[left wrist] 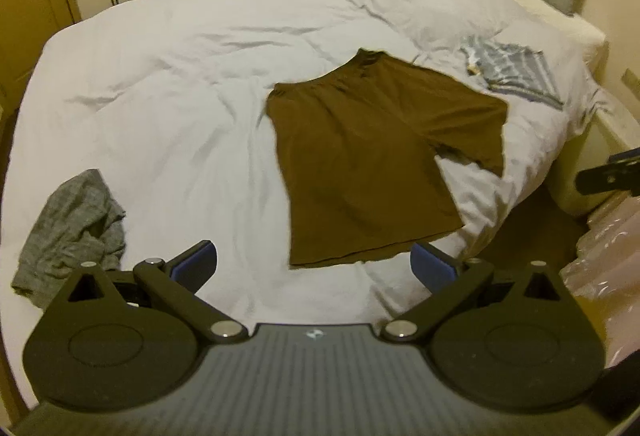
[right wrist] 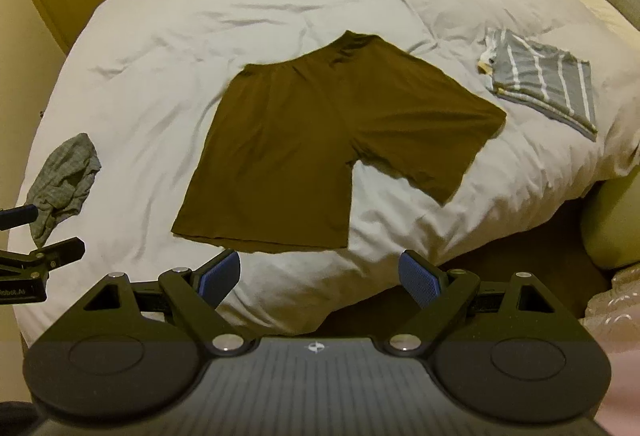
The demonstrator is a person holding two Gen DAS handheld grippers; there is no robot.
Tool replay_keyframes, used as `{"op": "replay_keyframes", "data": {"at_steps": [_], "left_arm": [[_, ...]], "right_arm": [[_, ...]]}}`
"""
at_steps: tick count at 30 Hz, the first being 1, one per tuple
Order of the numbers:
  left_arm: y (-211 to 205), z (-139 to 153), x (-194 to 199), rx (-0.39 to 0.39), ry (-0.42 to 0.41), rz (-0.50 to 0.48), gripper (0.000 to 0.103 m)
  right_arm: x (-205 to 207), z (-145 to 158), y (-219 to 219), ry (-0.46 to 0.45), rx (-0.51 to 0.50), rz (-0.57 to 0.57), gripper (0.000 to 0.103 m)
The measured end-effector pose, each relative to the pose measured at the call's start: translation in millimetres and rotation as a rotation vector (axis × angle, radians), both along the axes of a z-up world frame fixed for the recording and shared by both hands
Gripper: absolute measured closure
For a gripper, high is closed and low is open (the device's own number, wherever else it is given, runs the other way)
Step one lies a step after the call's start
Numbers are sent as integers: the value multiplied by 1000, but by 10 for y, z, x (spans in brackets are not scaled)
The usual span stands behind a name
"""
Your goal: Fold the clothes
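Matt brown cloth shorts (right wrist: pixel 320 144) on a creased white cotton duvet (right wrist: pixel 200 36) — tongs (right wrist: pixel 320 278) matt black plastic, blue dimpled pads (right wrist: pixel 418 282).

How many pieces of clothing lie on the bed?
3: brown shorts spread flat mid-bed, a folded grey striped garment to their right, a crumpled grey garment at left. Nothing seems hidden.

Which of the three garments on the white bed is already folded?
The grey garment with white stripes, a neat rectangle near the bed's right edge. The brown shorts lie spread flat and unfolded; the plain grey garment is crumpled.
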State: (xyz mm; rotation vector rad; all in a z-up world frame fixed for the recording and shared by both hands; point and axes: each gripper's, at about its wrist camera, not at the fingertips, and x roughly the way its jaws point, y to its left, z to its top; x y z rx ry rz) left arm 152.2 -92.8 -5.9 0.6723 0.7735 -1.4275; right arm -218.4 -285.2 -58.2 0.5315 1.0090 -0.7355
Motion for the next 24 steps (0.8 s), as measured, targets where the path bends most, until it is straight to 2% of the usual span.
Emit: {"op": "replay_keyframes", "data": {"at_steps": [10, 16, 19, 24], "left_arm": [[-72, 123, 50, -43, -43, -3, 1], [10, 135, 164, -50, -92, -29, 1], [62, 117, 270, -48, -104, -34, 1], [113, 40, 459, -44, -123, -42, 1]], "right_arm": [[46, 45, -6, -26, -27, 2, 15], [187, 23, 166, -52, -56, 23, 15], [265, -2, 311, -80, -78, 60, 15], [371, -48, 547, -79, -141, 151, 15]]}}
